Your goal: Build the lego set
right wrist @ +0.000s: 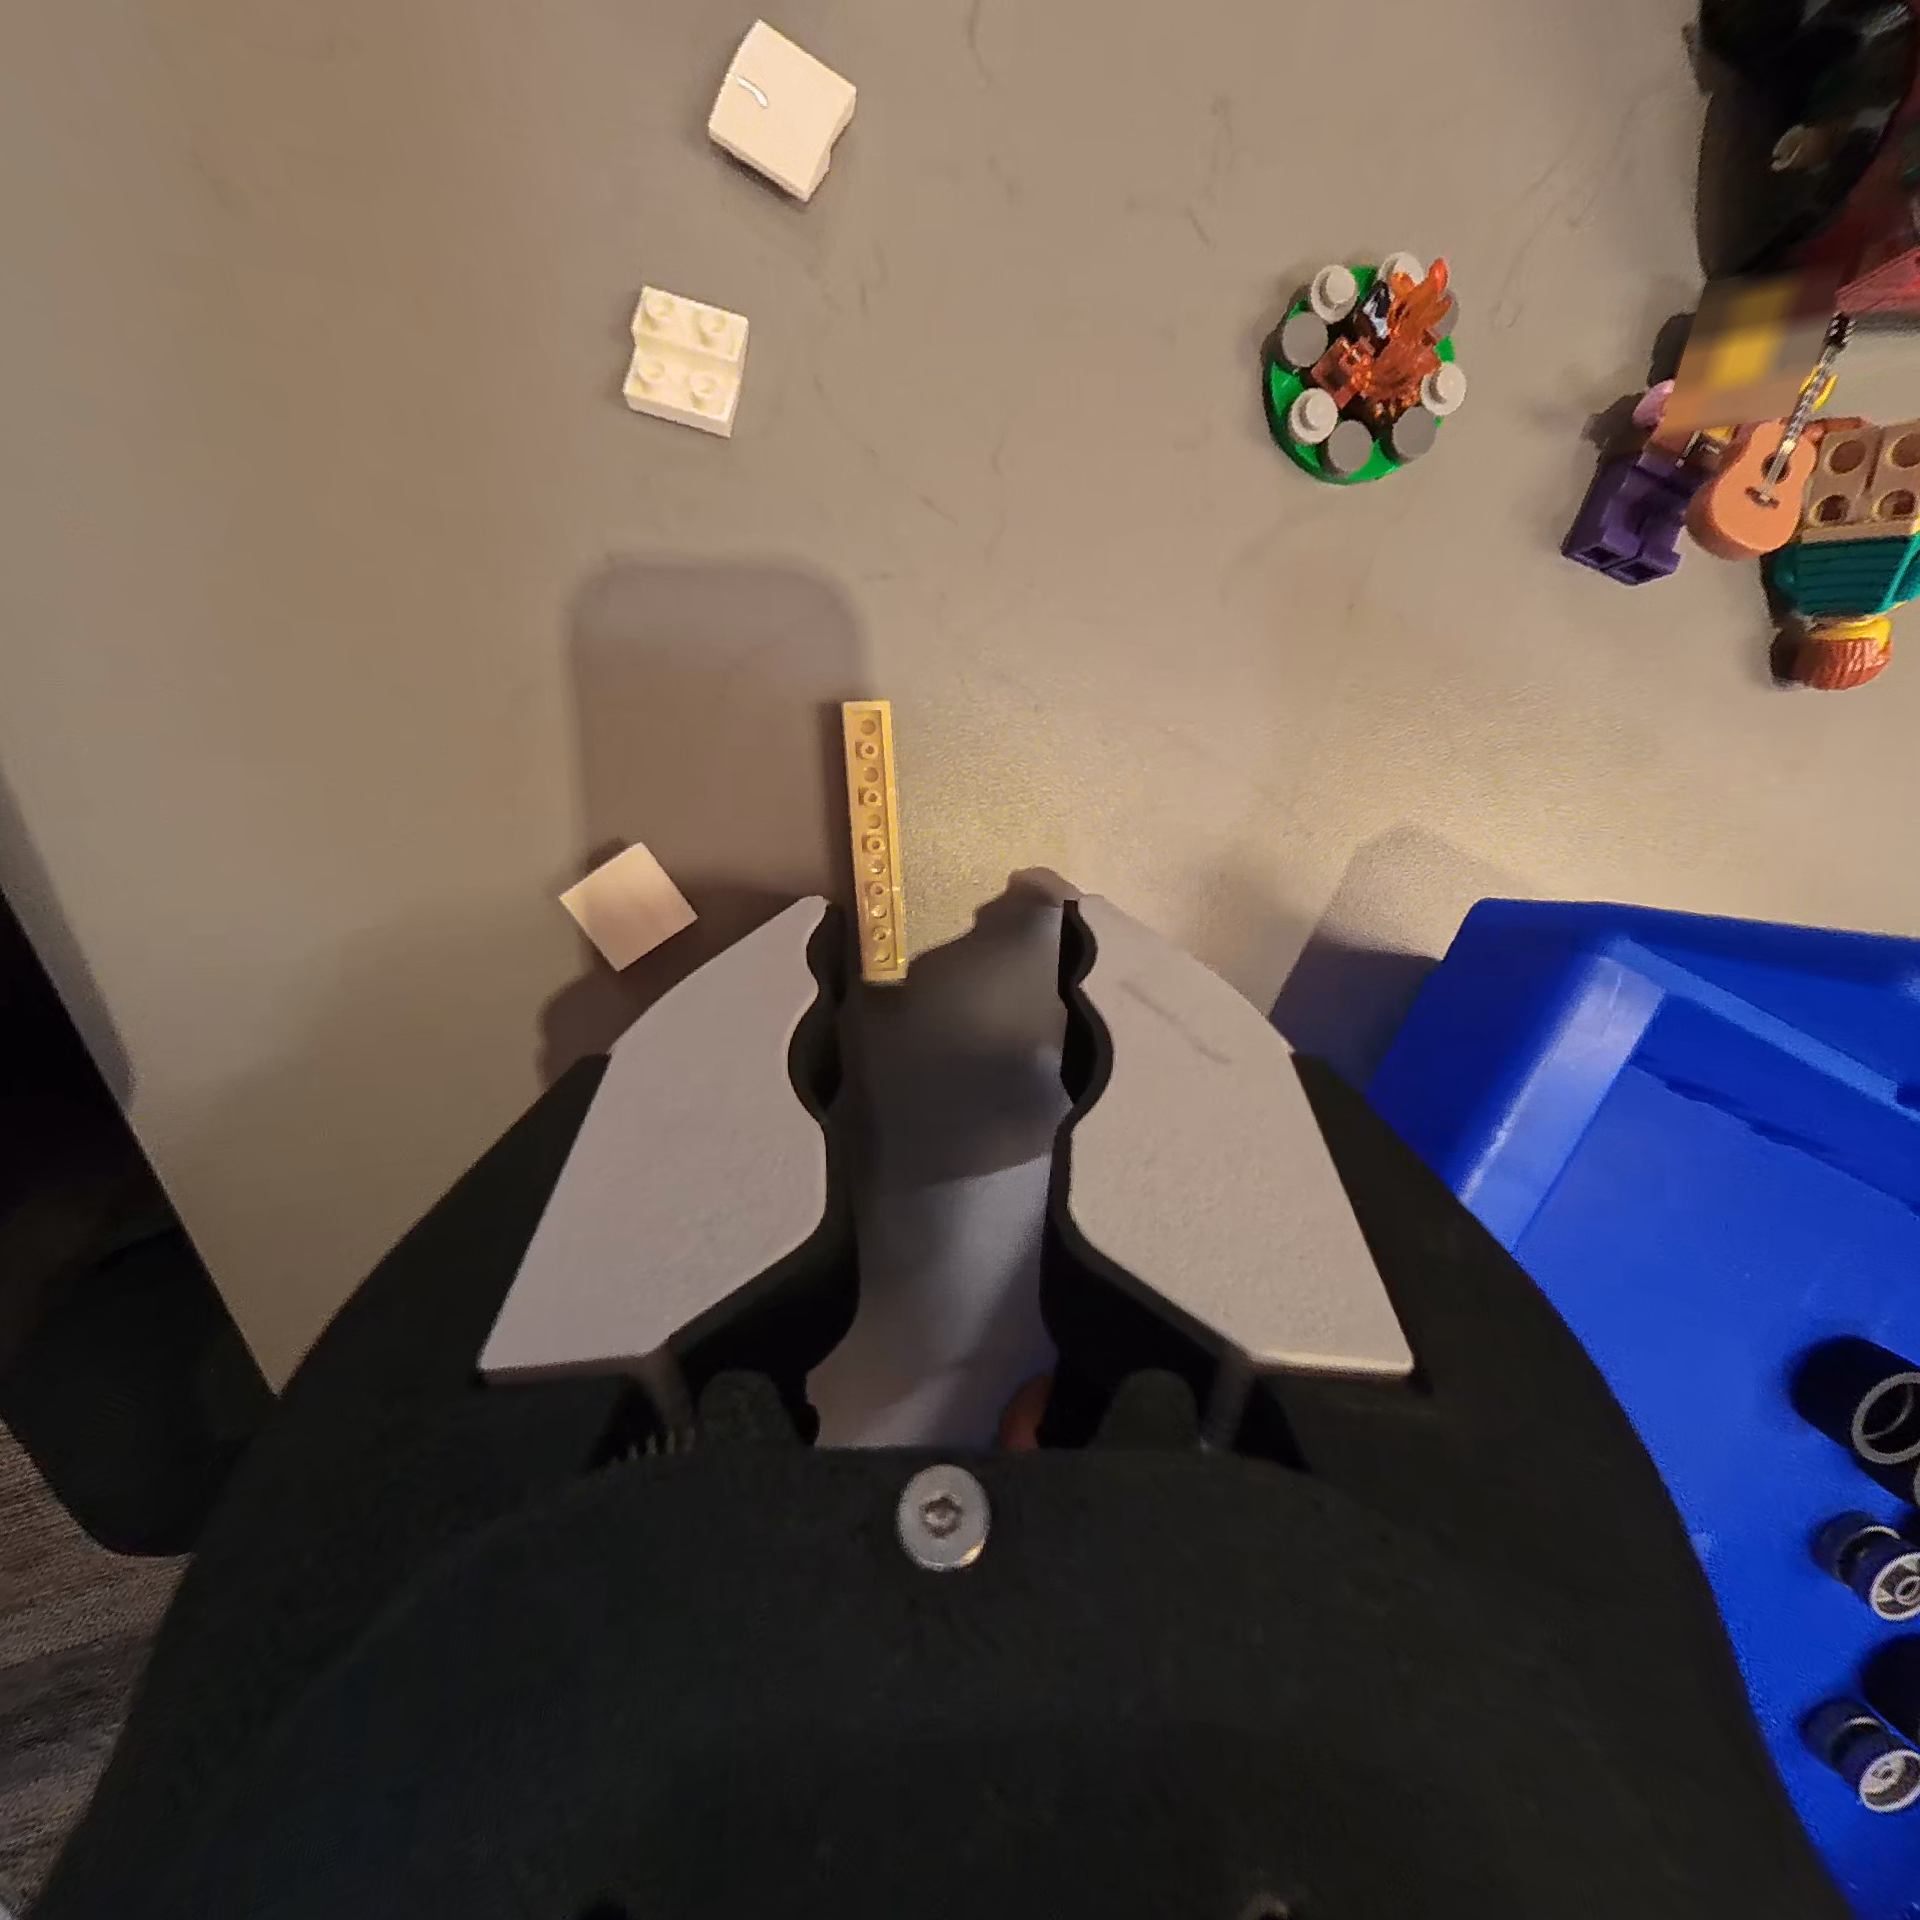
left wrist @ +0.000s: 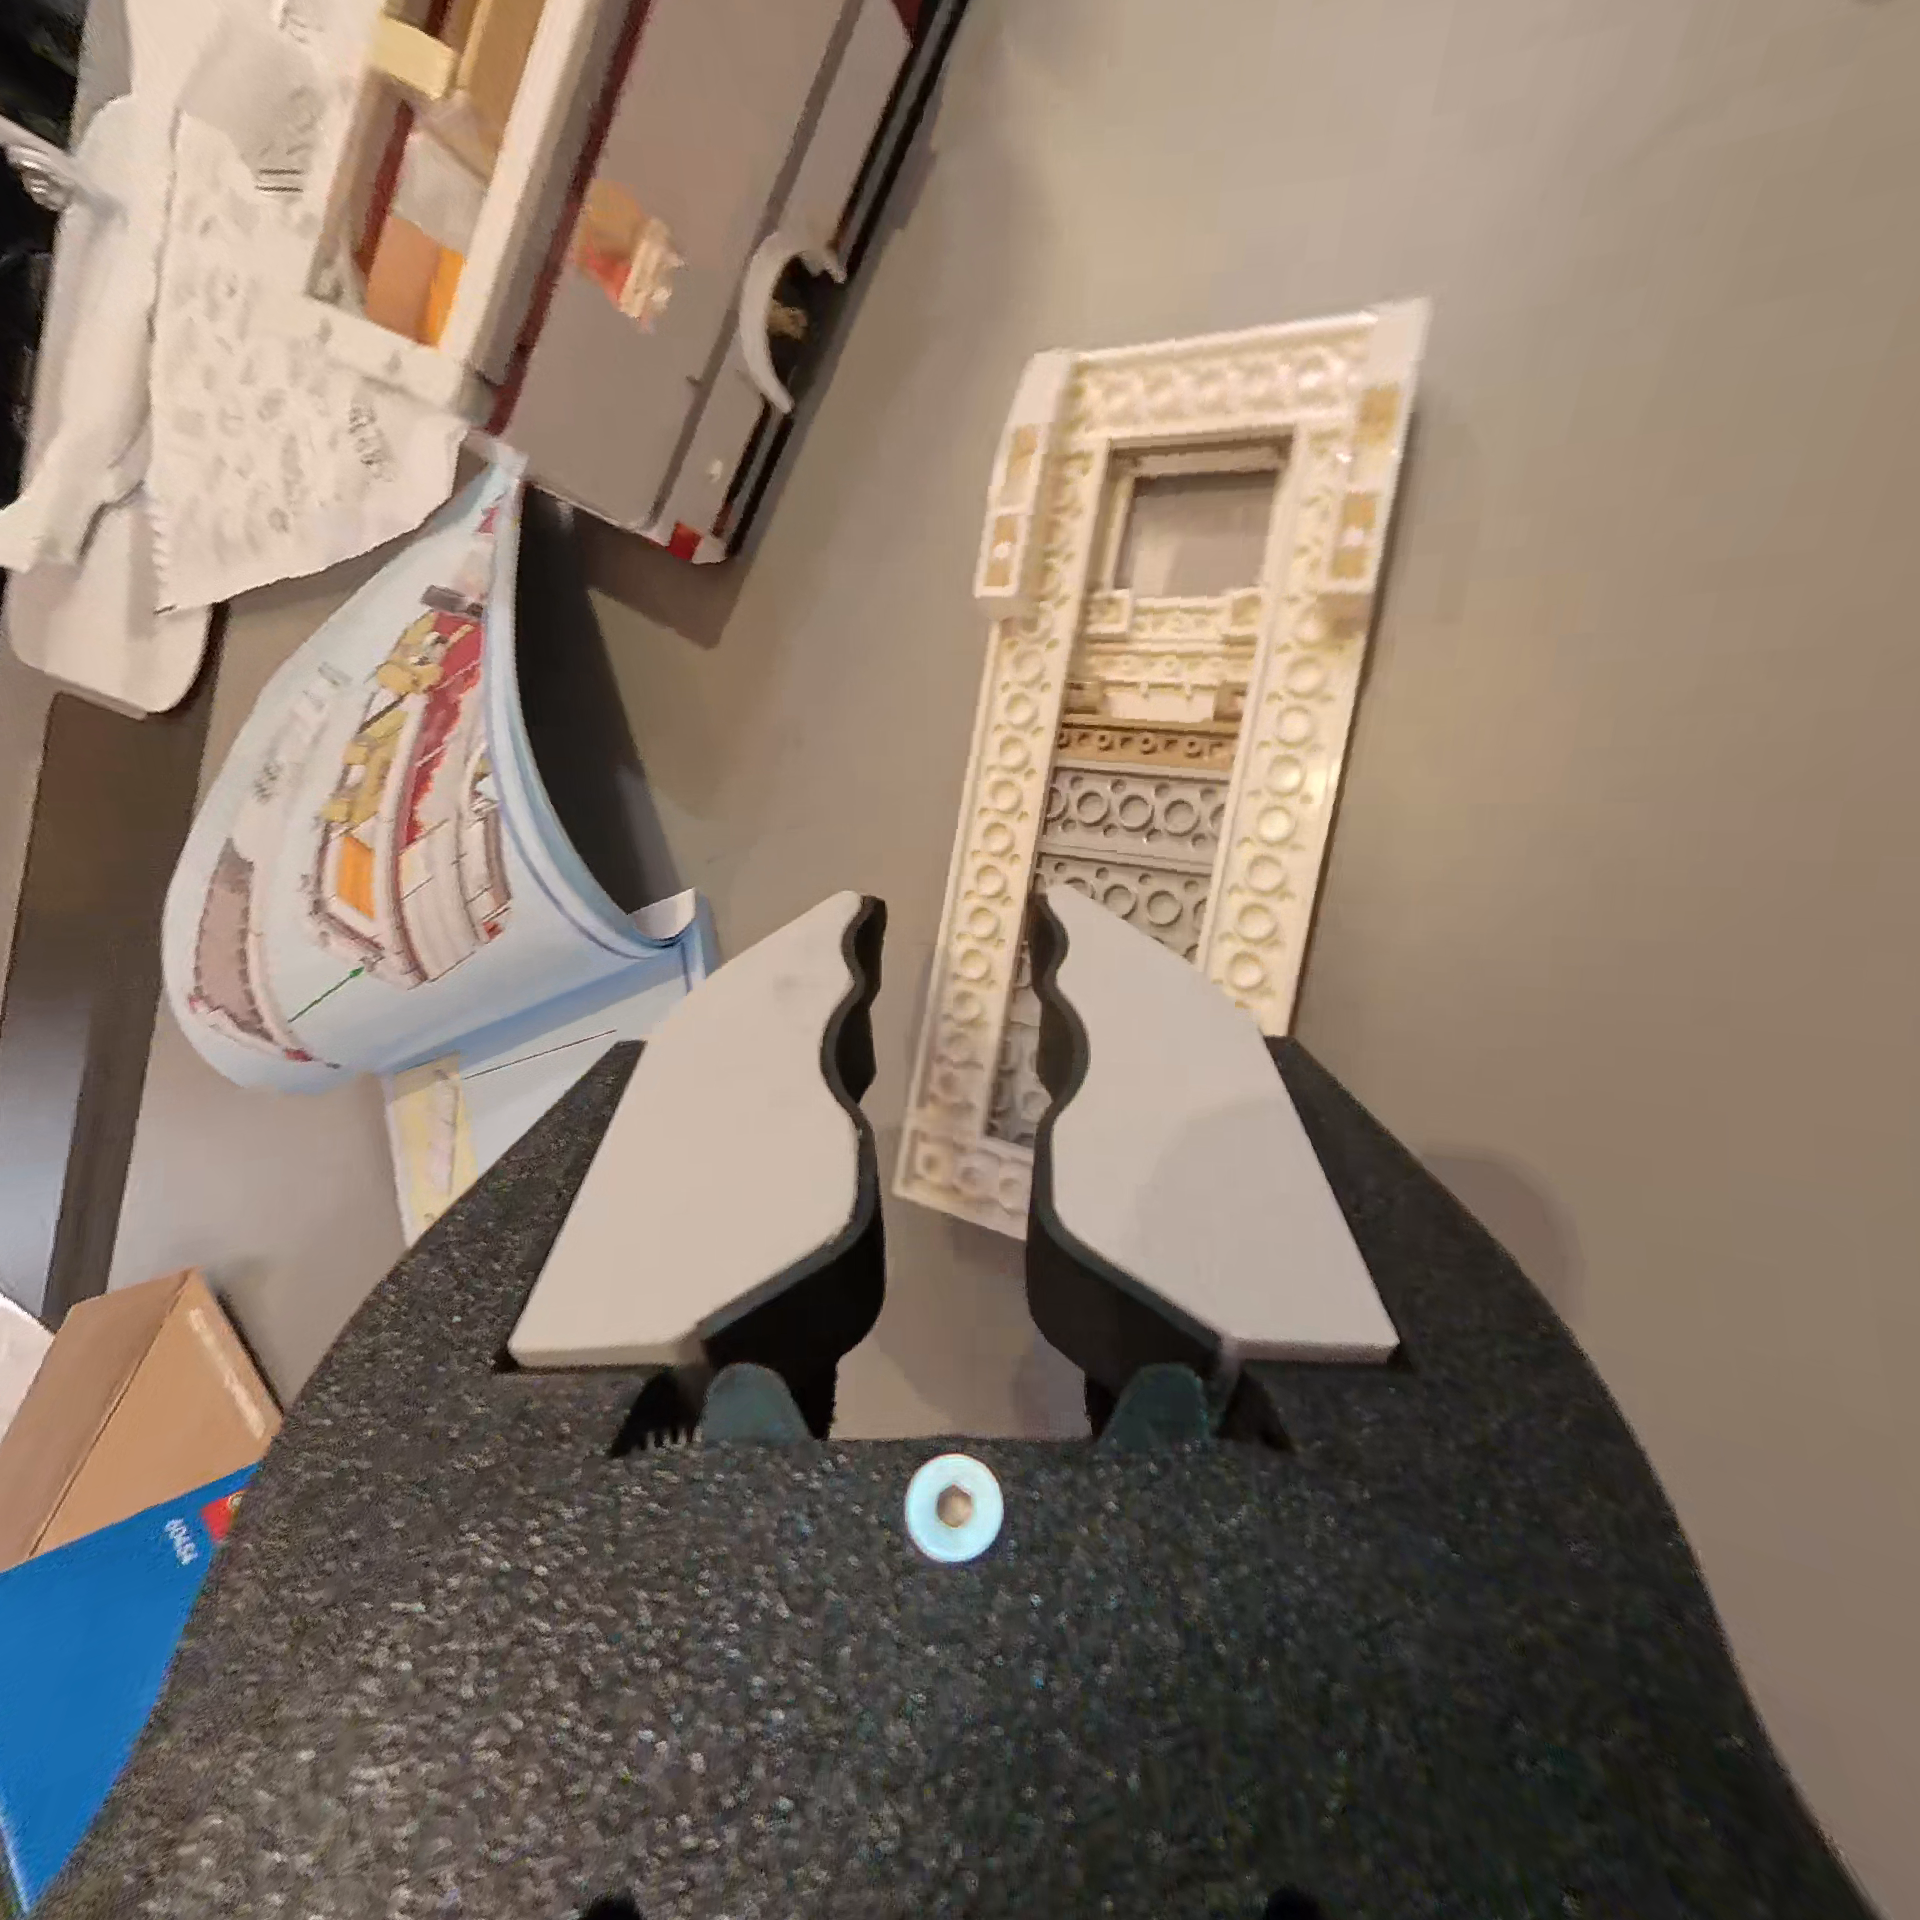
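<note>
In the left wrist view my left gripper hangs open over the near end of a cream brick-built panel that lies studs-down on the grey table. The panel's left rail runs between the fingers, with a gap to the left pad. In the right wrist view my right gripper is open just above the table. A long thin tan plate lies with its near end beside the left fingertip. The right pad is well clear of it. Nothing is held.
Left wrist view: a curled instruction booklet, a brick-built model, crumpled paper and a cardboard box. Right wrist view: a pale tile, white bricks, a green campfire piece, toy figures and a blue bin. The gap from one gripper's tips to the other's is roughly 30 cm.
</note>
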`<state>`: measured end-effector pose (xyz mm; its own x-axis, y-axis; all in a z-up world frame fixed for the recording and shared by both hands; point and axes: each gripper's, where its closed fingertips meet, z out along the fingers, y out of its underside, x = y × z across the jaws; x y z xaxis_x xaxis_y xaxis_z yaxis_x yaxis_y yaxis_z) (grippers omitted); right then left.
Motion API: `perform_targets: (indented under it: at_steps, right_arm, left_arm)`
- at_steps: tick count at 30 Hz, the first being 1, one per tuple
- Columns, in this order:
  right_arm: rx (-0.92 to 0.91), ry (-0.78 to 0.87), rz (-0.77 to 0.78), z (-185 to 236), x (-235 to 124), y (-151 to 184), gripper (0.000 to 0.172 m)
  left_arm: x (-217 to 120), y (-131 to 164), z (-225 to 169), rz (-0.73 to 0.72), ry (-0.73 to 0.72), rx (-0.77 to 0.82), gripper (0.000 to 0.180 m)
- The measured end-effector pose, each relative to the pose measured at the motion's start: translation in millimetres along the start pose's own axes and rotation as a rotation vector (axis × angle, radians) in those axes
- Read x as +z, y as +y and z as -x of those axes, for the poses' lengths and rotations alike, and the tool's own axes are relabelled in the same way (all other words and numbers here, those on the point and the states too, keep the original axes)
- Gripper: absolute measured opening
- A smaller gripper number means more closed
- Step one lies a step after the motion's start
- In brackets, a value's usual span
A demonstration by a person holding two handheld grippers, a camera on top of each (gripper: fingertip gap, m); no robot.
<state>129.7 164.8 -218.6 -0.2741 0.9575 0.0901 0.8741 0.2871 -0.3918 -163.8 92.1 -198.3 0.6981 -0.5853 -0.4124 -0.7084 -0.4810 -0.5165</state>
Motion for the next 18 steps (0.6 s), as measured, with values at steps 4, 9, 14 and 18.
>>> perform_targets:
  at_steps: [4,9,14,18]
  right_arm:
    - [0.017,-0.016,-0.015,3.1,0.2,0.2,0.033]
    - [0.022,-0.059,-0.019,7.2,1.0,-0.3,0.024]
    - [0.009,-0.079,-0.007,9.1,2.2,-1.8,0.008]
    - [0.004,-0.064,-0.004,7.8,2.0,-1.7,0.008]
  left_arm:
    - [-12.2,-8.7,2.5,-0.091,-0.016,-0.066,0.028]
    - [-29.0,-19.4,-16.6,-0.206,0.049,-0.11,0.03]
    - [-32.9,-27.6,-40.3,-0.252,0.122,-0.089,0.032]
    - [-29.5,-34.9,-54.1,-0.268,0.158,-0.082,0.032]
